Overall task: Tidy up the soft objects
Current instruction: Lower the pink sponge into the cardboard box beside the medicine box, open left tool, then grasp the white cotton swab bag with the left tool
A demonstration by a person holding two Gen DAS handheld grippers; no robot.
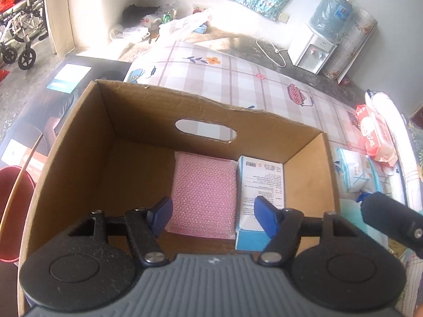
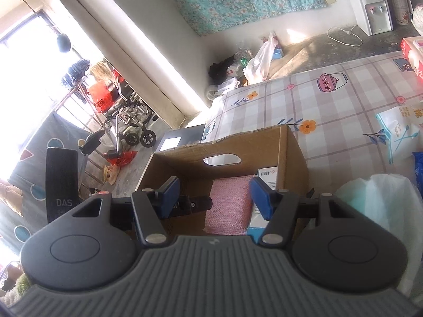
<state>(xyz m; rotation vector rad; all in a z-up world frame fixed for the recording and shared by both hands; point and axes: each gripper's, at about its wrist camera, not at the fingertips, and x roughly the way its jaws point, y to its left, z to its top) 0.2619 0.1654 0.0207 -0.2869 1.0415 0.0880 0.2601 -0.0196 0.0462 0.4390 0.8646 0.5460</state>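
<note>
well, from the left wrist view the cardboard box (image 1: 127,142) stands on the checked tablecloth (image 1: 238,79), open at the top, with an oval handle slot in its far wall; on its floor a pink sponge (image 1: 205,192) lies flat toward the right side, and a white and blue carton (image 1: 260,182) lies just beside it, touching its right edge and close to the box's right wall; the rest of the floor is bare cardboard; the left gripper (image 1: 212,212) hangs over the near end of the box, jaws parted wider than the sponge, holding nothing; outside the box, near the table's right edge, lie a blue and white tissue pack (image 1: 353,170) and a red wipes pack (image 1: 375,134).

from the right wrist view the same box (image 2: 293,153) sits near the tablecloth's (image 2: 343,100) left corner, sponge (image 2: 230,200) and carton (image 2: 265,174) side by side inside; the right gripper (image 2: 214,196) stands apart and empty, above the box's near side; a pale green cloth (image 2: 380,200) lies right of the box, the tissue pack (image 2: 396,132) beyond it.
</note>
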